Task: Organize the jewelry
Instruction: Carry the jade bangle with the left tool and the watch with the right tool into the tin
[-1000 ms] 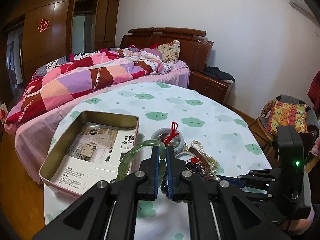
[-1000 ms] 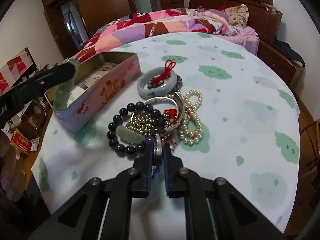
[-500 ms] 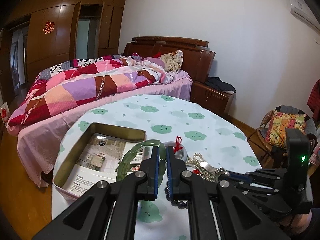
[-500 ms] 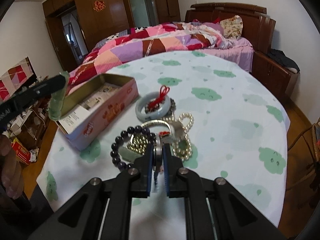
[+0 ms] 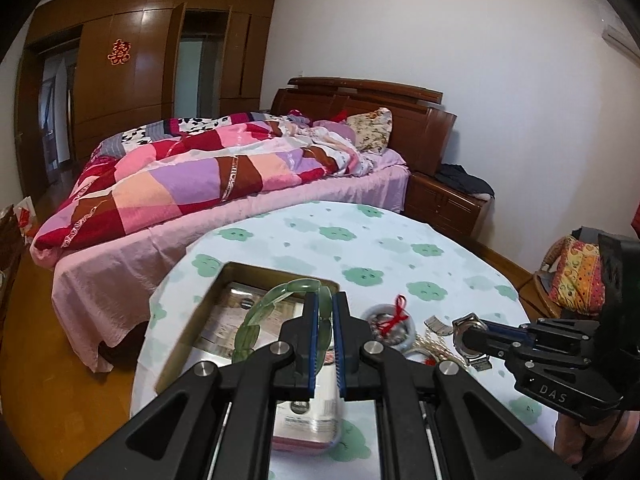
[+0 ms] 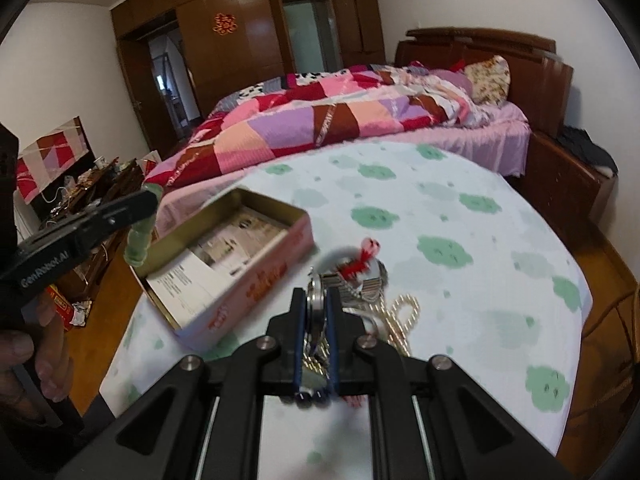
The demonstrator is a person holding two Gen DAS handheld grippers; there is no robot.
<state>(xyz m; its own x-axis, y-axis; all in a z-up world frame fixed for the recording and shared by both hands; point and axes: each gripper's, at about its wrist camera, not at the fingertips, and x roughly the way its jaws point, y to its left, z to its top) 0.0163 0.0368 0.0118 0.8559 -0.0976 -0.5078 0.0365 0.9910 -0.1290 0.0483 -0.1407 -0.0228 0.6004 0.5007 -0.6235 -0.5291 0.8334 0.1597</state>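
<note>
My left gripper (image 5: pixel 325 305) is shut on a green jade bracelet (image 5: pixel 276 300), which hangs in the air over the open pink tin (image 5: pixel 276 270) lined with printed paper. The same bracelet (image 6: pixel 140 240) shows under the left gripper (image 6: pixel 149 198) in the right wrist view, beside the tin (image 6: pixel 256 292). My right gripper (image 6: pixel 317 300) is shut on a silver wristwatch (image 6: pixel 315 312) and holds it above the jewelry pile. In the left wrist view that watch (image 5: pixel 466 331) sits at the right gripper's (image 5: pixel 460 334) tips. A pale bangle with a red knot (image 6: pixel 362 258) and a pearl strand (image 6: pixel 404 316) lie below.
The round table (image 5: pixel 380 248) wears a white cloth with green cloud prints. A bed with a patchwork quilt (image 5: pixel 208 176) stands just behind it, and a wooden nightstand (image 5: pixel 448 204) beside that. A chair with a patterned cushion (image 5: pixel 580 276) is at the right. A hand (image 6: pixel 44 344) grips the left tool.
Both grippers have risen. The right one has lifted the watch off the jewelry pile, and the left one has carried the green bracelet higher over the tin.
</note>
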